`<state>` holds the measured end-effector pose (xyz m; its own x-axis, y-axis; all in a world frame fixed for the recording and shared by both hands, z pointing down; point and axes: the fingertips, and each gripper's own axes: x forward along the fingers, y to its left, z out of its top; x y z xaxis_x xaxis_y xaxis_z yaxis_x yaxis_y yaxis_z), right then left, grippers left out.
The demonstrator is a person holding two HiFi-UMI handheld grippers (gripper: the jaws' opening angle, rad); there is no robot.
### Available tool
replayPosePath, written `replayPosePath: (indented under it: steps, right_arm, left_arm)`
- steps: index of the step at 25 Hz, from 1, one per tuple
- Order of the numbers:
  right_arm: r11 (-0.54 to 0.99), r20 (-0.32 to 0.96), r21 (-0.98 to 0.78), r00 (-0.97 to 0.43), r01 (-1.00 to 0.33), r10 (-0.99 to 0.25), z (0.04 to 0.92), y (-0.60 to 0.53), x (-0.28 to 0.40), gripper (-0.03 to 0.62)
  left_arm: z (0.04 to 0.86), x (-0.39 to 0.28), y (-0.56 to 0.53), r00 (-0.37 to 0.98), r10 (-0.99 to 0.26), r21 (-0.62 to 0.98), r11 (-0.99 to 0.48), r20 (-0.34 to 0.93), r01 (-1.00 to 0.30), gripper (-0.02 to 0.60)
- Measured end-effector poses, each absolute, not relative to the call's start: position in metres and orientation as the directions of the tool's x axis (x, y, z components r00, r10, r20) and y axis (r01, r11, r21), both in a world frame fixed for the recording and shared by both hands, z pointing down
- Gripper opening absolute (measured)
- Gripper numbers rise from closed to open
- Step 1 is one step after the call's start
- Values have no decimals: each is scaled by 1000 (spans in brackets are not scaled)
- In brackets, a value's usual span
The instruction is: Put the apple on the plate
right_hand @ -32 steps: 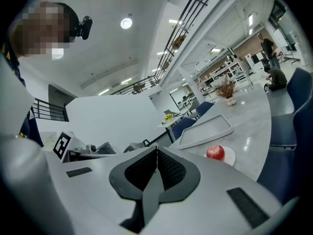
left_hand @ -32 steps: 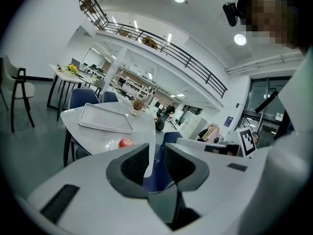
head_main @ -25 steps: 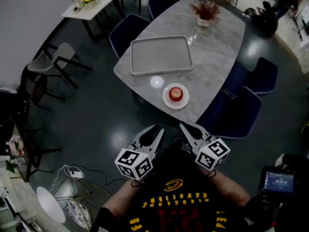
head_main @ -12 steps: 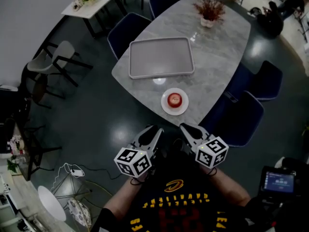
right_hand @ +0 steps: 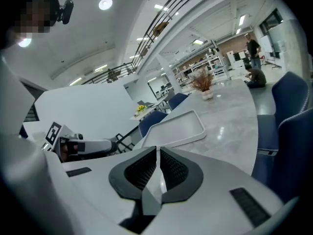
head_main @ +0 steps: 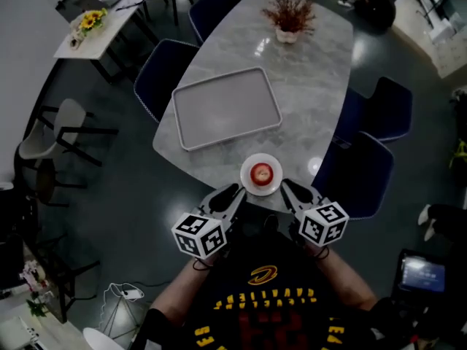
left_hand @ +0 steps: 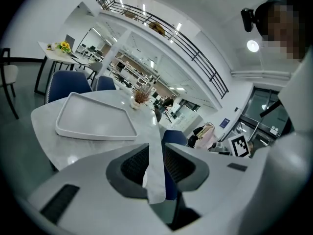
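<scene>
**A:** What stands in the room?

**B:** A dark-floored hall with a pale marble bench (head_main: 314,86), blue chairs (head_main: 379,108) round it, and a potted plant (head_main: 288,17) at its far end. An empty grey tray (head_main: 226,108) lies mid-bench.

**A:** And the apple?

**B:** The red apple (head_main: 261,173) sits in the middle of a white plate (head_main: 246,179) at the near edge of the bench, just this side of the tray.

**A:** How do the tools stand?

**B:** Both are held low in front of the person, pointing at the bench, one on either side of the plate. The left claw (head_main: 232,194) shows a narrow slit between its pads with nothing in it. The right claw (head_main: 290,189) has its tips pressed together and is empty. Neither touches the apple.
</scene>
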<state>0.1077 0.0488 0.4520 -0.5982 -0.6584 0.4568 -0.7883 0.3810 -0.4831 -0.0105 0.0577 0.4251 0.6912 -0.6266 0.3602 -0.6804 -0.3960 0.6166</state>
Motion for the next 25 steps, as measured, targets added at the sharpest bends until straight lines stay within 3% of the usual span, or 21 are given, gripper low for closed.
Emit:
replayPosePath:
  steps: [3,11,25]
  right_arm:
    - [278,461,-475,-505,-835,-729,451,24,110,61]
    - [4,553,-495,-319,-869,-769,496,18,124,61]
    - [-169,694,-500,-276,-849,-665,594,44,148,61]
  left_arm:
    - [431,-21,31,731,-581,635,-422,359,-647,97]
    - [484,-38,4,801,-406,676,-436,441,-594,97]
    - [568,-17,-7,778,-221,686,-372,589,-625,97]
